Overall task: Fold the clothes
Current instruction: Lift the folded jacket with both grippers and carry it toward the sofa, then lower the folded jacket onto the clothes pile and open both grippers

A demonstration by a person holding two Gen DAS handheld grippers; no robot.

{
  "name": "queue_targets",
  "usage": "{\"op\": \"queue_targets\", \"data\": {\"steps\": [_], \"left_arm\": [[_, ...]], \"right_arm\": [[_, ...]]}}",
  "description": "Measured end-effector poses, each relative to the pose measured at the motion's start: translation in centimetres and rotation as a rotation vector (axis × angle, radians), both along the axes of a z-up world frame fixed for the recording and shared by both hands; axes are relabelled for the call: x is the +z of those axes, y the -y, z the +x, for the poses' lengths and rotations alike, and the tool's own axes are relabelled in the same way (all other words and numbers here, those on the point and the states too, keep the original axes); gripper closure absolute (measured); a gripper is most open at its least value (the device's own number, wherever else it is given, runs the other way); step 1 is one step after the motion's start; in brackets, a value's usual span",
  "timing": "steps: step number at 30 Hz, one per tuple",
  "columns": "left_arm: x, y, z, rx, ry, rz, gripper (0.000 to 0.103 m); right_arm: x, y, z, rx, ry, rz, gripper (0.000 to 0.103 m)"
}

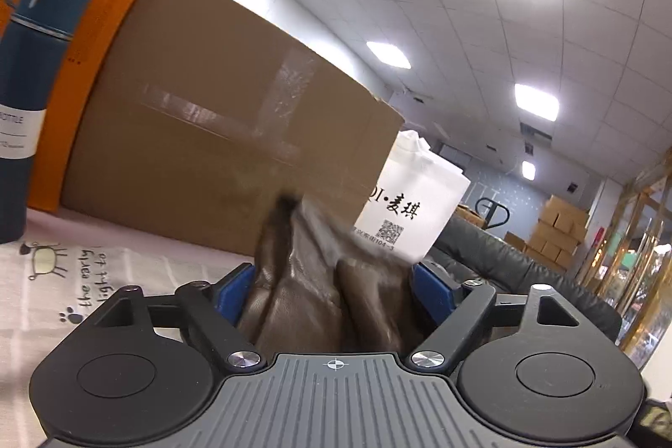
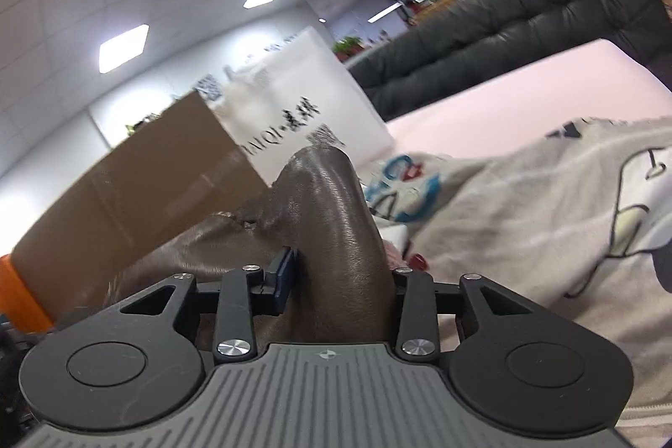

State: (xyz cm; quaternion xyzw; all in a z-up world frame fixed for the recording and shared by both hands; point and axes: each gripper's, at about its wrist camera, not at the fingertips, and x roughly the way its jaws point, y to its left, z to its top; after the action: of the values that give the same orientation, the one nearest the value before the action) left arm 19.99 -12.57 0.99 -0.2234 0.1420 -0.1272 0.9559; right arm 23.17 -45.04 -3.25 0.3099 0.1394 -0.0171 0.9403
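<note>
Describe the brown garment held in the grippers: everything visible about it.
The brown garment looks like glossy, leather-like material with fine grain and soft creases; a paler grey inner face shows near its top. The left gripper clamps a bunched fold between its blue pads, and the right gripper pinches another rounded fold. It is lifted and crumpled, not flat. Its overall shape is hidden.

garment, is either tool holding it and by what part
Both. The left tool grips a bunched fold of the brown garment; the right tool clamps another fold.

A pale pink surface (image 2: 525, 87) carries a printed blanket (image 2: 546, 204), cardboard box (image 1: 218, 137), white bag (image 1: 420, 204) and blue flask (image 1: 29, 87).
</note>
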Motion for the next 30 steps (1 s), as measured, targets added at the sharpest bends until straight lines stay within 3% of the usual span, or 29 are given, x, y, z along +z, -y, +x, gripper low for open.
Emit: {"op": "queue_targets", "data": {"steps": [7, 11, 12, 15, 18, 25, 30], "left_arm": [[-1.0, -1.2, 0.0, 0.084, -0.06, -0.004, 0.012], [0.0, -1.7, -1.5, 0.098, -0.027, -0.01, 0.008], [0.2, -1.8, -1.9, 0.1, -0.017, -0.011, 0.008], [1.0, -2.2, -3.2, 0.109, 0.013, -0.014, 0.007], [2.1, -2.8, -5.1, 0.122, 0.051, -0.005, 0.004], [5.1, -4.8, -10.5, 0.146, 0.14, 0.049, 0.0], [6.6, -6.7, -13.8, 0.159, 0.187, 0.061, 0.0]], "right_arm": [[-0.6, -0.3, 0.5, -0.027, -0.036, -0.049, 0.062], [-0.3, -0.5, -0.9, -0.049, -0.005, -0.04, 0.049], [-0.1, -0.5, -1.3, -0.054, 0.008, -0.035, 0.04], [0.5, -1.1, -3.1, -0.065, 0.095, -0.06, 0.019], [1.3, -2.5, -5.0, -0.066, 0.207, -0.132, 0.01], [3.0, -5.4, -11.0, -0.06, 0.425, -0.185, 0.0], [4.4, -7.7, -15.7, -0.002, 0.441, -0.163, 0.0]]}}
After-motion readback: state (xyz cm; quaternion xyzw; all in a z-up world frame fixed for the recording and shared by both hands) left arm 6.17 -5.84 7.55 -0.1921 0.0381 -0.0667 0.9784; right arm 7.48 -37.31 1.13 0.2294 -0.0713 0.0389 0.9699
